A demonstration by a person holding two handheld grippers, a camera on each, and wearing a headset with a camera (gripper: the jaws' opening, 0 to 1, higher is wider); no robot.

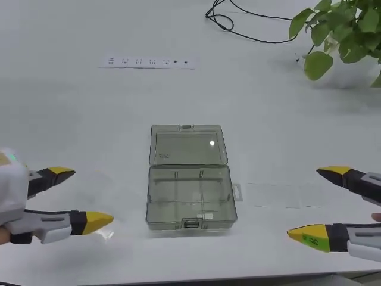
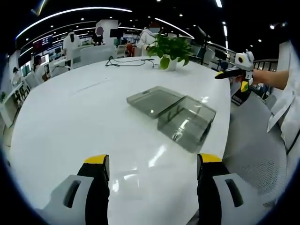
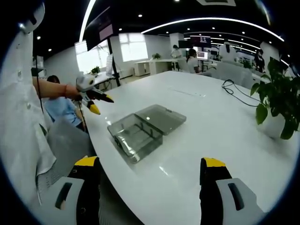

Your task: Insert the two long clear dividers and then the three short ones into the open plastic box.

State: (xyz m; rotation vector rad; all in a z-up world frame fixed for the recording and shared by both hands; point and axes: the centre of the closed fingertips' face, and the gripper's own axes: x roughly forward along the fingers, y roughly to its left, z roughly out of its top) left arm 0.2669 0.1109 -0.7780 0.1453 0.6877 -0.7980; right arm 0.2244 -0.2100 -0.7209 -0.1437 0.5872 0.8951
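Head view, hazard: the dividers are clear and hard to tell from the white table (image 1: 71, 107). A faint outline (image 1: 286, 196) just right of the plastic box (image 1: 190, 199) may be some of them. A short piece could be taken before a long one.
Head view, box: set open mid-table, with its lid (image 1: 189, 145) folded to the far side. It is flanked by the left gripper (image 1: 86, 196) and the right gripper (image 1: 306, 204), well apart from both.
Head view, tongs: both are spread wide, and nothing is held.
Left gripper view, hazard: the plastic box is unheld and could be pushed along the glossy table when a divider is pressed in.
Left gripper view, box: placed to the right of the left gripper, whose jaws are parted and empty. The right gripper is seen beyond it.
Right gripper view, hazard: the near table edge is close, and a fumbled divider could be lost over it.
Right gripper view, box: placed to the left of the right gripper, whose jaws are parted and empty. The left gripper is seen beyond it.
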